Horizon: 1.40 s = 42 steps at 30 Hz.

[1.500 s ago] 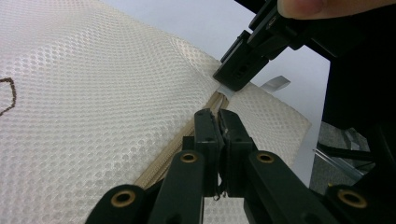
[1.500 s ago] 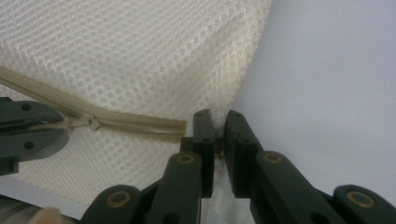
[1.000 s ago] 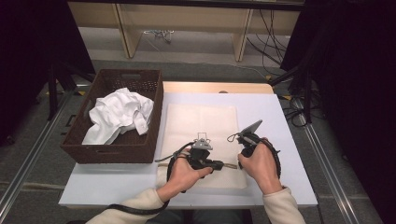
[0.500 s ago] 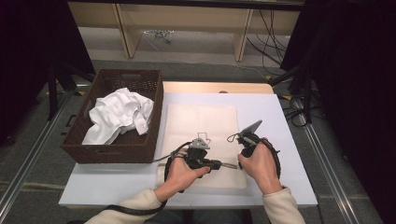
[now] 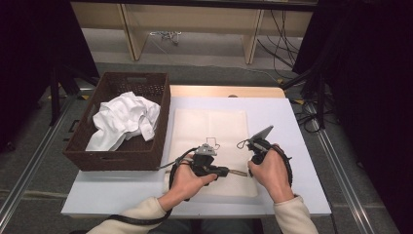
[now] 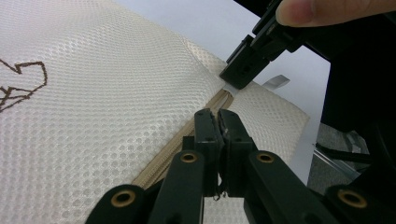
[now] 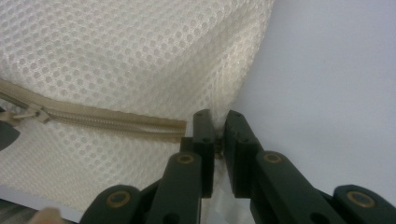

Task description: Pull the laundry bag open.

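A cream mesh laundry bag (image 5: 209, 124) lies flat on the white table (image 5: 275, 114), its zipper (image 7: 102, 119) running along the near edge. My left gripper (image 6: 217, 115) is shut at the zipper line, and the slider (image 7: 36, 113) sits right at its tip with the pull hidden between the pads. My right gripper (image 7: 215, 117) is shut on the mesh just past the zipper's end, at the bag's near right corner. In the left gripper view, the right gripper's black jaw tip (image 6: 243, 70) pinches the fabric a short way ahead. Both hands rest low on the bag in the high view.
A dark wicker basket (image 5: 163, 122) stands at the table's left with a crumpled white cloth (image 5: 124, 122) in it. A small dark stitched outline (image 5: 212, 143) marks the bag's middle. Bare table shows to the right of the bag and along the front edge.
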{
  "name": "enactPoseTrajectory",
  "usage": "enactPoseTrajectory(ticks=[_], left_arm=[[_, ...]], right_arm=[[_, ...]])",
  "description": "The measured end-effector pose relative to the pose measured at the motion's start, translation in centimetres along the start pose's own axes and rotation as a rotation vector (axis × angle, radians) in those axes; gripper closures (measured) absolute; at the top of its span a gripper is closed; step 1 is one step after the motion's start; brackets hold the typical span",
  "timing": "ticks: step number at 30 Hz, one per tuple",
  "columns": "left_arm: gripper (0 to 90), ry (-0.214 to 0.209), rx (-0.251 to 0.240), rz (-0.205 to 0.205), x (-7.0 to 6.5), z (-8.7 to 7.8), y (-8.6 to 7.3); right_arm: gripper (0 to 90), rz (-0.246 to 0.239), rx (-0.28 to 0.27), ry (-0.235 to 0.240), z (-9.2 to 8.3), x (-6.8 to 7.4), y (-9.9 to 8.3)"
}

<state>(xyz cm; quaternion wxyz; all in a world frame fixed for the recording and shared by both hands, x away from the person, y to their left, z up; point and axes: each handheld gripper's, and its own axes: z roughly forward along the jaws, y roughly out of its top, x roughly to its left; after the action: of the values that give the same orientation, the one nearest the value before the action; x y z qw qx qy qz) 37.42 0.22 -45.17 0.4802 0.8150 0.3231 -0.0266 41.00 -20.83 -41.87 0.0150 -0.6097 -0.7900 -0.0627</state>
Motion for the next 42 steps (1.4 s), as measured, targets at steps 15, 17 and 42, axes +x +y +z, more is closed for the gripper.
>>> enactPoseTrajectory(ticks=[15, 17, 42], left_arm=[[86.9, 0.003, 0.001, 0.004, 0.1, -0.4, -0.1], [86.9, -0.001, -0.005, 0.010, 0.1, -0.5, -0.1], [86.9, 0.006, 0.001, -0.002, 0.4, -1.4, -0.1]], right_arm=[[84.7, 0.014, 0.016, -0.005, 0.0, 0.1, 0.1], [84.7, 0.026, -0.002, -0.009, 0.1, 0.3, 0.0], [84.7, 0.039, 0.006, -0.002, 0.3, 0.6, 0.0]])
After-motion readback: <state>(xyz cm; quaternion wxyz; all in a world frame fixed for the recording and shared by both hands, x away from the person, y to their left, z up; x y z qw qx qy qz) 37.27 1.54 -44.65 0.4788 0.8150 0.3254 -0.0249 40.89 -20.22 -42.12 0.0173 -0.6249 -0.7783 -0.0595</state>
